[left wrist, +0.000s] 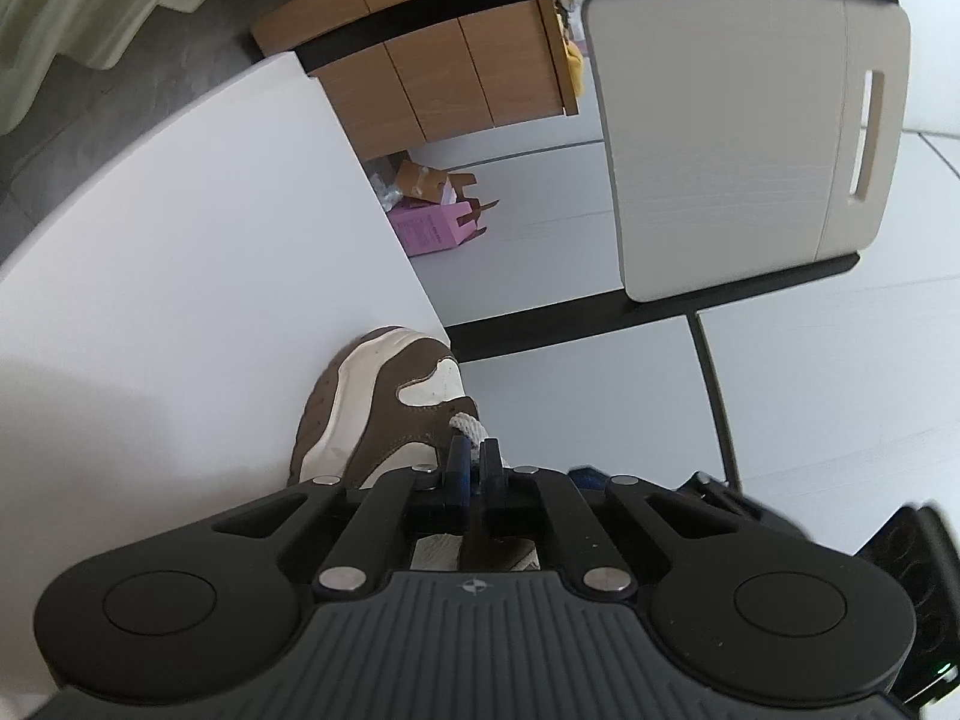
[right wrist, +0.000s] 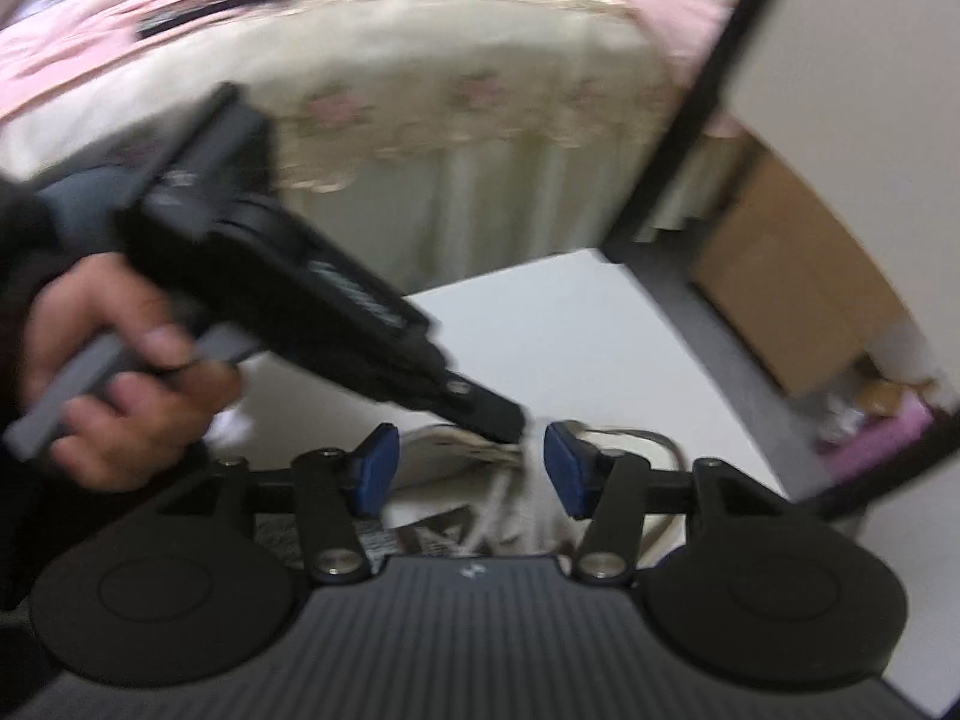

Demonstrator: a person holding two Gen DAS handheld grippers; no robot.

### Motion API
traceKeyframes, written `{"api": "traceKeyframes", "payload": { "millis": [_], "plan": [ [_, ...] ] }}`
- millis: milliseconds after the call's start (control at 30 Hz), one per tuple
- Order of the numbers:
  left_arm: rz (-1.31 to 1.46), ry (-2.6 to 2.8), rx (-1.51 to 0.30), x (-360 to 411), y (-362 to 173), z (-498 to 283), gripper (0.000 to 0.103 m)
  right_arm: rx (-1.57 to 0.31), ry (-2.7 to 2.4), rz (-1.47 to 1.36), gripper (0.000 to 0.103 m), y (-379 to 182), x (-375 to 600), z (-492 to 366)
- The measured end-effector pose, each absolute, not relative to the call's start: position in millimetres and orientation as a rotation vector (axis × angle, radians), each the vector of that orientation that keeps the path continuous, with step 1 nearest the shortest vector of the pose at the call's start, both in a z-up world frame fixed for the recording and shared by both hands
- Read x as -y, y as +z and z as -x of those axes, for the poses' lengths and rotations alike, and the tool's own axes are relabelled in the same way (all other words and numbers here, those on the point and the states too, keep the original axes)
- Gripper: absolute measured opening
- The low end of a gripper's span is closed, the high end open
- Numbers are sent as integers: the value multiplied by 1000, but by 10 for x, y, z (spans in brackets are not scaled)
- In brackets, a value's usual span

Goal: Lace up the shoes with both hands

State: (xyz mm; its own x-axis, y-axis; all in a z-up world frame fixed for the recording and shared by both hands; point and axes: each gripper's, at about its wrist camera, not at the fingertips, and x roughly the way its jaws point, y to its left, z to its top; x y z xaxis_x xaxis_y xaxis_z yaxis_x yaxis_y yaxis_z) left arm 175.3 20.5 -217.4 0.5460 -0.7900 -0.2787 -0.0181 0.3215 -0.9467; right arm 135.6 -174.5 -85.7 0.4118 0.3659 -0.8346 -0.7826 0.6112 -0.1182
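Note:
A brown and white shoe [left wrist: 372, 408] lies at the edge of a white table [left wrist: 180, 240]. My left gripper [left wrist: 474, 459] is shut on a white braided lace [left wrist: 467, 422] that rises from the shoe's eyelet area. In the right wrist view, my right gripper [right wrist: 471, 468] stands open above the shoe [right wrist: 534, 498], its blue pads [right wrist: 375, 468] wide apart and touching nothing. The left gripper [right wrist: 498, 417] reaches in from the upper left, held by a person's hand [right wrist: 108, 372], with its tip pinched on the lace just above the shoe. That view is blurred.
A white chair back [left wrist: 738, 138] stands close to the right of the table. A wooden cabinet [left wrist: 450, 78] and a pink box [left wrist: 432, 231] sit on the floor beyond. A bed with a floral cover [right wrist: 420, 120] and a cardboard box [right wrist: 798, 300] lie past the table's far edge.

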Motion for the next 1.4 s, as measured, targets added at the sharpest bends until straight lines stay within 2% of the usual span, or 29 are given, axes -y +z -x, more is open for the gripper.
{"api": "traceKeyframes", "payload": {
  "millis": [300, 667, 900, 933, 1000, 1033, 1067, 1167, 1200, 1233, 1300, 1400],
  "plan": [
    [1051, -619, -856, -185, -2099, -1759, 2, -1038, 720, 488, 55, -1034, 1540, -1616],
    [1093, -511, -766, -572, -1911, -1748, 2, -1007, 697, 555, 56, -1129, 1486, -1525],
    [994, -540, -746, -526, -1745, -1665, 3, -938, 672, 378, 52, -1030, 1558, -1615],
    [982, -537, -747, -526, -1733, -1656, 3, -937, 653, 375, 50, -1060, 1556, -1638],
    [948, -535, -751, -523, -1700, -1633, 3, -954, 628, 351, 30, -1140, 1557, -1699],
    [915, -526, -755, -515, -1678, -1609, 3, -960, 614, 339, 26, -1177, 1563, -1723],
    [875, -515, -758, -503, -1656, -1579, 3, -956, 600, 327, 17, -1207, 1577, -1734],
    [771, -487, -784, -471, -1605, -1489, 4, -957, 557, 236, 9, -1231, 1663, -1763],
    [737, -479, -794, -454, -1584, -1462, 9, -955, 535, 182, 4, -1221, 1713, -1759],
    [698, -475, -800, -431, -1554, -1428, 24, -952, 513, 126, 3, -1212, 1769, -1758],
    [620, -484, -785, -388, -1476, -1333, 44, -946, 479, 16, 3, -1197, 1891, -1753],
    [507, -526, -751, -271, -1383, -1191, 45, -926, 437, -108, 3, -1207, 2036, -1716]
  ]
}}
